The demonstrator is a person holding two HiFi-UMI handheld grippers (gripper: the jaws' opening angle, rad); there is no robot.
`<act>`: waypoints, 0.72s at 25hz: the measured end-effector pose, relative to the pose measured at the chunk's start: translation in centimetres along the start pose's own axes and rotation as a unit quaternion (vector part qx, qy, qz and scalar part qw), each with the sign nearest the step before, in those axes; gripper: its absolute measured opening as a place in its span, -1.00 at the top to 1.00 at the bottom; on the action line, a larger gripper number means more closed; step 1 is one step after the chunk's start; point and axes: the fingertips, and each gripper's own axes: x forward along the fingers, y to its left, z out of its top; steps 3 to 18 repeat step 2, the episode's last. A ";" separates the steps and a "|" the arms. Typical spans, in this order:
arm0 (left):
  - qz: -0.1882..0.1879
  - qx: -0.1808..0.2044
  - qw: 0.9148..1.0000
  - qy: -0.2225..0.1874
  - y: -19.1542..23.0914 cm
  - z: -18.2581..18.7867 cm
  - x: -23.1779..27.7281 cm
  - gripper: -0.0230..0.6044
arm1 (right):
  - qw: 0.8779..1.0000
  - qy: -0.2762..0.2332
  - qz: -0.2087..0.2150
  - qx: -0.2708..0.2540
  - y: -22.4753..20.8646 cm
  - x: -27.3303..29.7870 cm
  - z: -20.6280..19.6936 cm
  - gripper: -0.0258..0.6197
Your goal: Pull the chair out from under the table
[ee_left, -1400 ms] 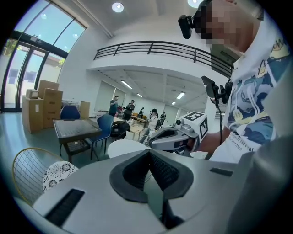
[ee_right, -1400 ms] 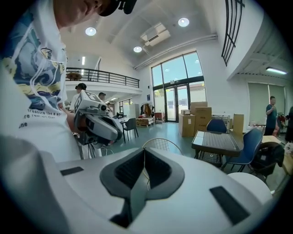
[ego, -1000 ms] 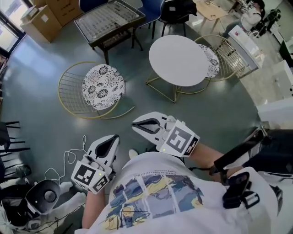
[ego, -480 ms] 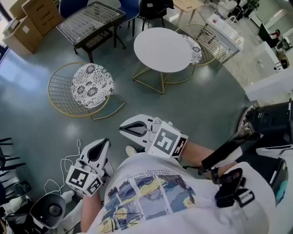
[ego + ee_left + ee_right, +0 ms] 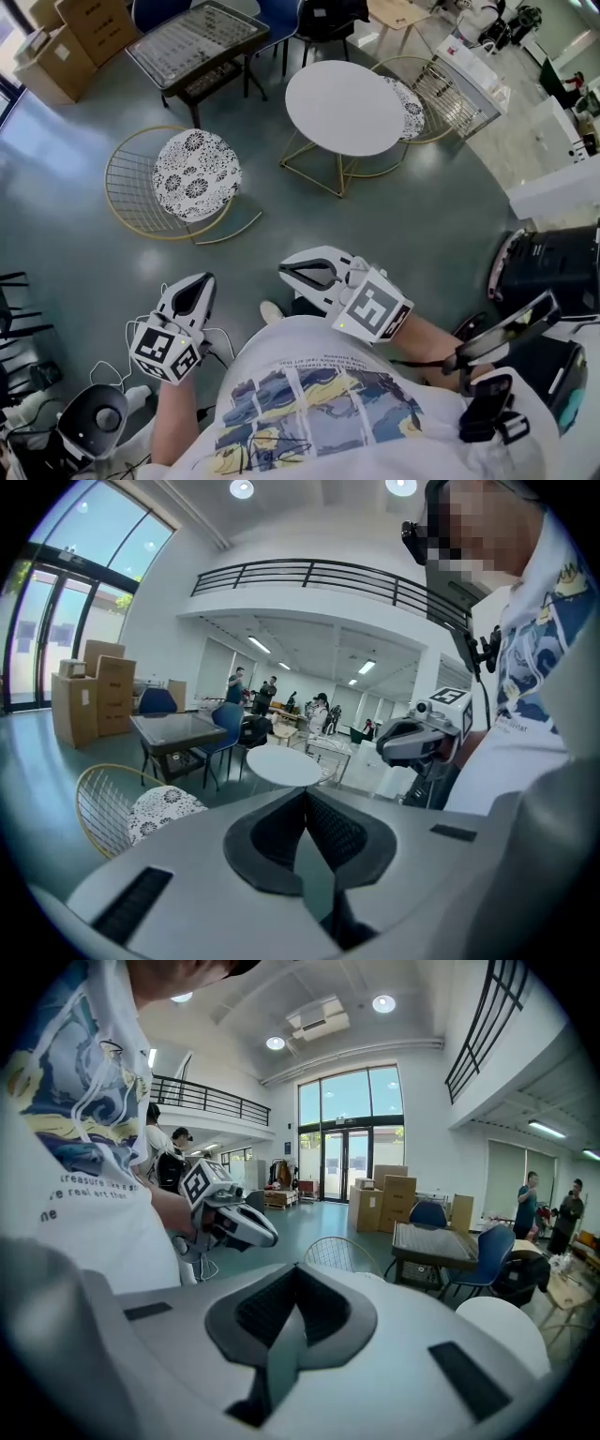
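Observation:
A round white table (image 5: 344,106) on a gold wire base stands at the far middle. A gold wire chair with a patterned cushion (image 5: 411,105) is tucked under its right side. A second such chair (image 5: 192,176) stands free to the left of the table. My left gripper (image 5: 201,280) is low at the left, close to my body; its pads meet and nothing is between them. My right gripper (image 5: 284,270) is in front of my chest, jaws together and empty. Both are well short of the table. In the left gripper view the table (image 5: 283,765) lies ahead beyond the left gripper's (image 5: 305,795) jaws.
A dark glass-topped table (image 5: 199,41) with blue chairs and cardboard boxes (image 5: 82,32) stands at the back left. White cables (image 5: 141,330) and a round black device (image 5: 94,419) lie on the floor by my left side. A black machine (image 5: 546,270) and a white counter (image 5: 555,187) are to the right.
Both grippers have shifted a little in front of my body and stayed shut and empty. The head view has swung, so the table and chairs sit slightly elsewhere in frame.

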 end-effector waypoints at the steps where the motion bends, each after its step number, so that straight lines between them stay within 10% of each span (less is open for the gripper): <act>1: 0.011 0.000 1.000 0.003 1.0 0.1 0.6 0.90 | 1.000 0.006 -0.006 0.000 -0.9 -0.5 -0.2 0.89; 18: 0.022 0.000 1.000 0.005 2.0 0.1 1.1 0.89 | 1.000 0.012 -0.012 -0.001 -1.9 -1.0 -0.3 0.89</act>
